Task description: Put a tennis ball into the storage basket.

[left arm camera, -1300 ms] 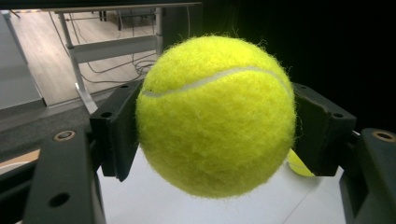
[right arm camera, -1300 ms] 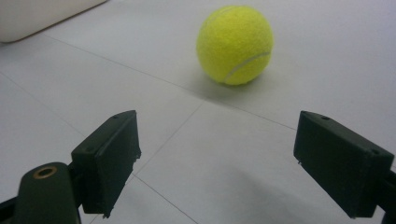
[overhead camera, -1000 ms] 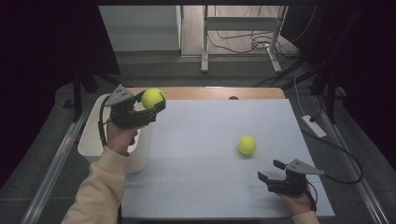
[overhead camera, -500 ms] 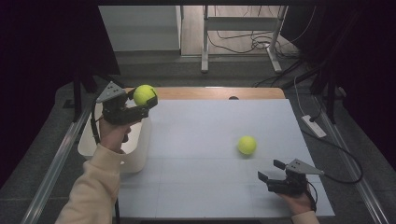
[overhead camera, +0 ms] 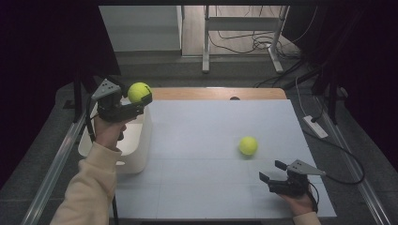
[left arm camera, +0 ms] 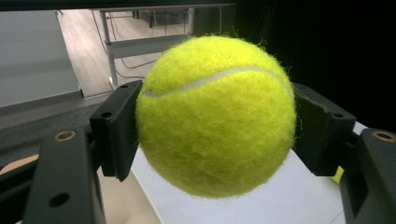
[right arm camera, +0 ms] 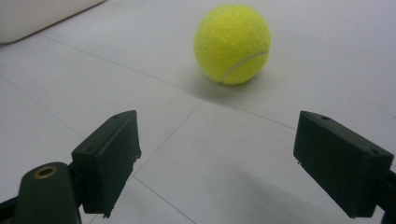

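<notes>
My left gripper (overhead camera: 139, 97) is shut on a yellow tennis ball (overhead camera: 139, 91), held in the air over the far end of the white bin (overhead camera: 136, 154) at the table's left edge. The left gripper view has that ball (left arm camera: 215, 114) pressed between both black pads. A second tennis ball (overhead camera: 248, 145) lies on the white table right of centre. My right gripper (overhead camera: 272, 171) rests low near the front right corner, open and empty, a short way in front of that ball (right arm camera: 232, 43).
The white tabletop (overhead camera: 211, 122) has a wooden strip along its far edge. Metal rails run along both sides. Cables and a power strip (overhead camera: 315, 126) lie on the floor to the right. A desk frame (overhead camera: 244, 21) stands beyond the table.
My left hand has carried the held ball a little to the left, from above the table's edge to above the bin. The right gripper and the loose ball have stayed put.
</notes>
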Tool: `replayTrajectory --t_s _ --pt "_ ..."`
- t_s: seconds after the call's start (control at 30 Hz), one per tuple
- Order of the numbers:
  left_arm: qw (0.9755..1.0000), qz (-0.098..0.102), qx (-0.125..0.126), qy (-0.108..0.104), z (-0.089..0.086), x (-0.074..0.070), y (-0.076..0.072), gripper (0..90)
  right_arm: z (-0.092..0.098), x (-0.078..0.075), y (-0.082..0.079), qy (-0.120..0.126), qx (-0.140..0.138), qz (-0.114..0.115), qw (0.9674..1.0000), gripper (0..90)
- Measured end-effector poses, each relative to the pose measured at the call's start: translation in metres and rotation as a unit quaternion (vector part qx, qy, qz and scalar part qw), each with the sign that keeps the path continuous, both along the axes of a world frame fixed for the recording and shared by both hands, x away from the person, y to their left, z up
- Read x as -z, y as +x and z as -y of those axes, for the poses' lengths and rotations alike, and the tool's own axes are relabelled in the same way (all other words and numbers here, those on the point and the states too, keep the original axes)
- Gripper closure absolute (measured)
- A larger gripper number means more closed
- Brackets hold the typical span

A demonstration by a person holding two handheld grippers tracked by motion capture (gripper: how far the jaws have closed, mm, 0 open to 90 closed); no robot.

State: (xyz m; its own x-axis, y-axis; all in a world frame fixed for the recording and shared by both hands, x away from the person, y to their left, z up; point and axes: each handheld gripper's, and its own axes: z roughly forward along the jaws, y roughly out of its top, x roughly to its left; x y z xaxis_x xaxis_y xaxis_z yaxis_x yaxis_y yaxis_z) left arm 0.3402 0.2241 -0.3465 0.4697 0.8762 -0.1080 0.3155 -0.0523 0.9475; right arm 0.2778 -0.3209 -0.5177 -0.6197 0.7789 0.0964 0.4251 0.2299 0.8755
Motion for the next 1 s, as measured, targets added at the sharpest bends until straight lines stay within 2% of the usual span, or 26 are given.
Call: replayTrajectory --t_s 0.53,1.0 --pt "0.9997 -0.010 -0.023 0.009 -0.014 -0.002 0.007 26.4 0.001 0.000 0.000 0.001 0.001 0.001 1.0000 14.8" --pt "0.9976 -0.039 -0.055 0.018 -0.032 0.011 0.020 26.4 0.000 0.000 0.000 0.000 0.001 0.000 1.0000 15.2"
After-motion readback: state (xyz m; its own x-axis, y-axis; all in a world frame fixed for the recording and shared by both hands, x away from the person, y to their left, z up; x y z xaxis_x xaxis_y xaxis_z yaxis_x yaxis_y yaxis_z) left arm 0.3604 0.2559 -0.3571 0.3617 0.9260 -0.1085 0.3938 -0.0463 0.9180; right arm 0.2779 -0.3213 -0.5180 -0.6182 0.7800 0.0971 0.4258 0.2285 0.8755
